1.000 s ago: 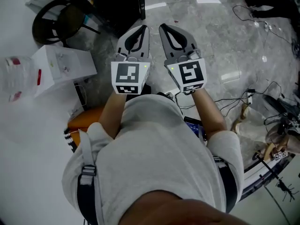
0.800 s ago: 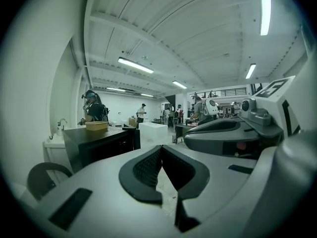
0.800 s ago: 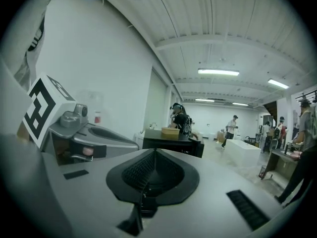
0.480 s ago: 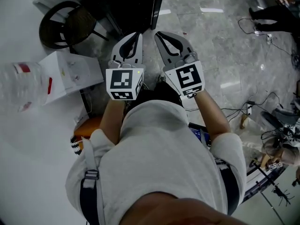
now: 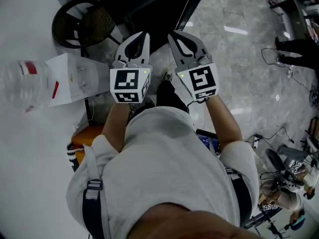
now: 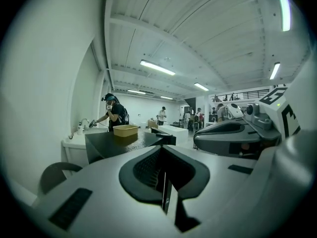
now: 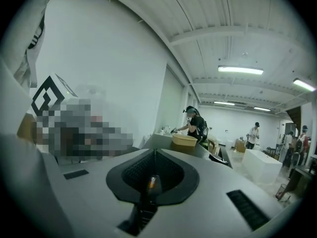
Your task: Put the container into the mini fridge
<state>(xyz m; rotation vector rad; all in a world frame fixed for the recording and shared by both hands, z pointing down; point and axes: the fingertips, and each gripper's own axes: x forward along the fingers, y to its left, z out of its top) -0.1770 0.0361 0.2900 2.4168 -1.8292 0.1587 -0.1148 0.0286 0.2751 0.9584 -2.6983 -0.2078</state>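
Observation:
A tan open container (image 6: pixel 125 130) stands on a black, box-like top (image 6: pixel 114 145) some way ahead of both grippers; the right gripper view also shows the container (image 7: pixel 184 140). I cannot tell whether that black body is the mini fridge. In the head view its black top (image 5: pixel 149 4) lies just beyond the jaw tips. My left gripper (image 5: pixel 145 34) and right gripper (image 5: pixel 172 33) are held side by side in front of the chest, both shut and empty. Each gripper view shows its own jaws closed on a thin seam, left gripper (image 6: pixel 161 155), right gripper (image 7: pixel 154 155).
A black round stool (image 5: pixel 82 26) stands left of the black top. A white box (image 5: pixel 75 78) and a blurred clear bottle (image 5: pixel 22 86) lie at the left. Cables and gear (image 5: pixel 279 168) litter the floor at right. People (image 6: pixel 115 114) stand further off by a sink.
The view has swung toward the black top, which now reaches the jaw tips. Both grippers stay shut and side by side; the white box and the bottle have shifted within the view.

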